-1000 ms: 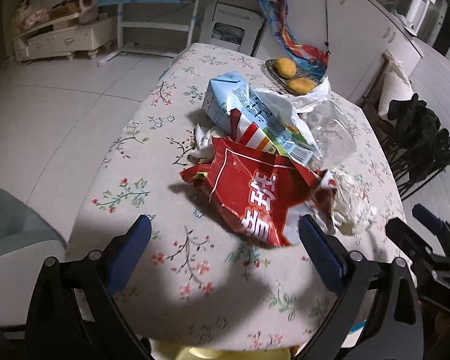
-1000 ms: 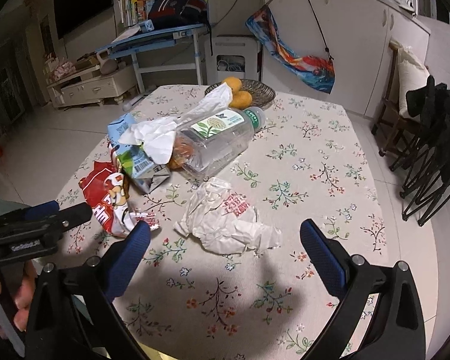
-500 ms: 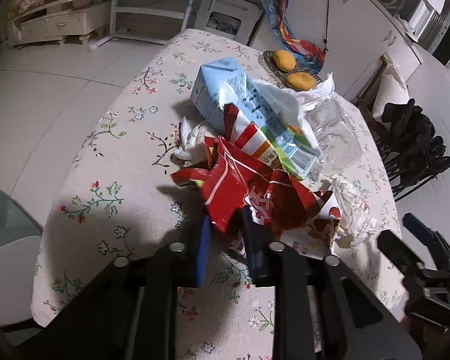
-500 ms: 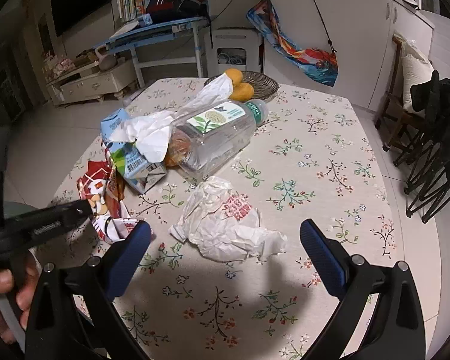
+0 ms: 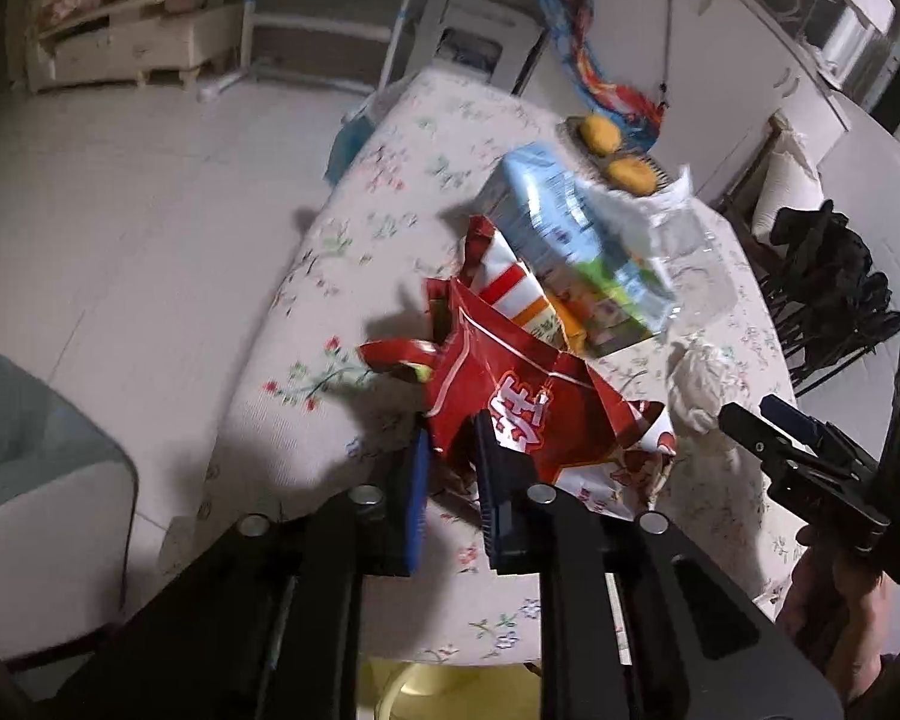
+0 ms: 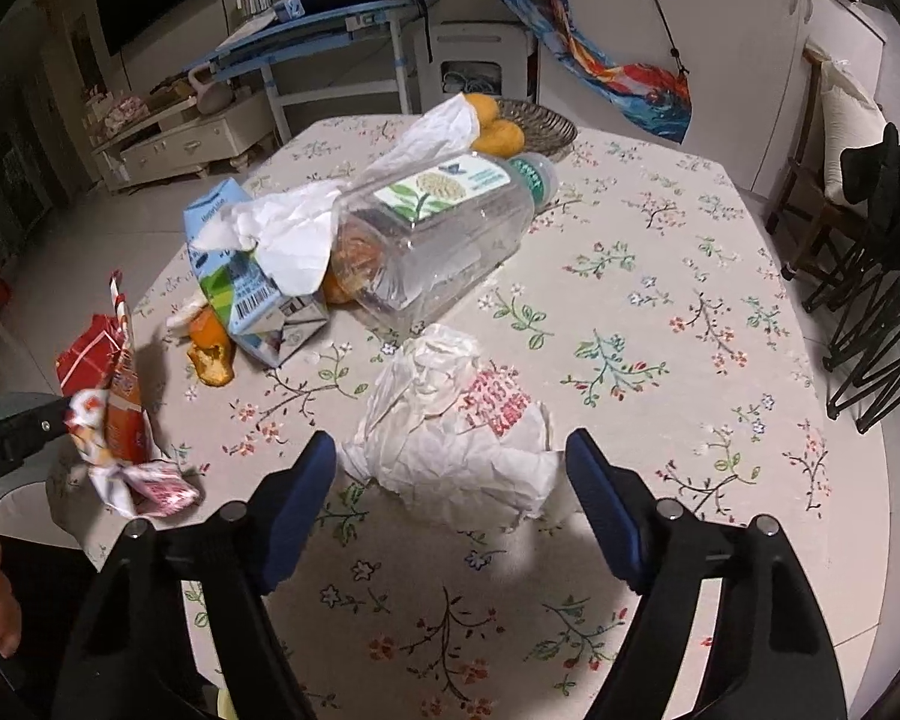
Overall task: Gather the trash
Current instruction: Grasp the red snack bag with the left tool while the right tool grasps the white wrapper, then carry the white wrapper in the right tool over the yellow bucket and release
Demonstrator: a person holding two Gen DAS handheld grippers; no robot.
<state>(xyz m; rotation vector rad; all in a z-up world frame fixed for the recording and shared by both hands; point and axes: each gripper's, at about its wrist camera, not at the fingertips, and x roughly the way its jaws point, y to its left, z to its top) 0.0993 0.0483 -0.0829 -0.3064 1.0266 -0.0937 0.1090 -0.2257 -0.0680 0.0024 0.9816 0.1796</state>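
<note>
Gripping the lower edge of the red snack bag, the left gripper has its fingers pinched narrow on the wrapper, lifted over the table's left edge. Right of it lie orange peel, a blue carton and a clear bottle. The right gripper spreads wide around the crumpled white paper, pads beside it

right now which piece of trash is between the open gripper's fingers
The crumpled white paper wrapper with red print, between the right hand-held gripper fingers; the other trash lies farther off.
</note>
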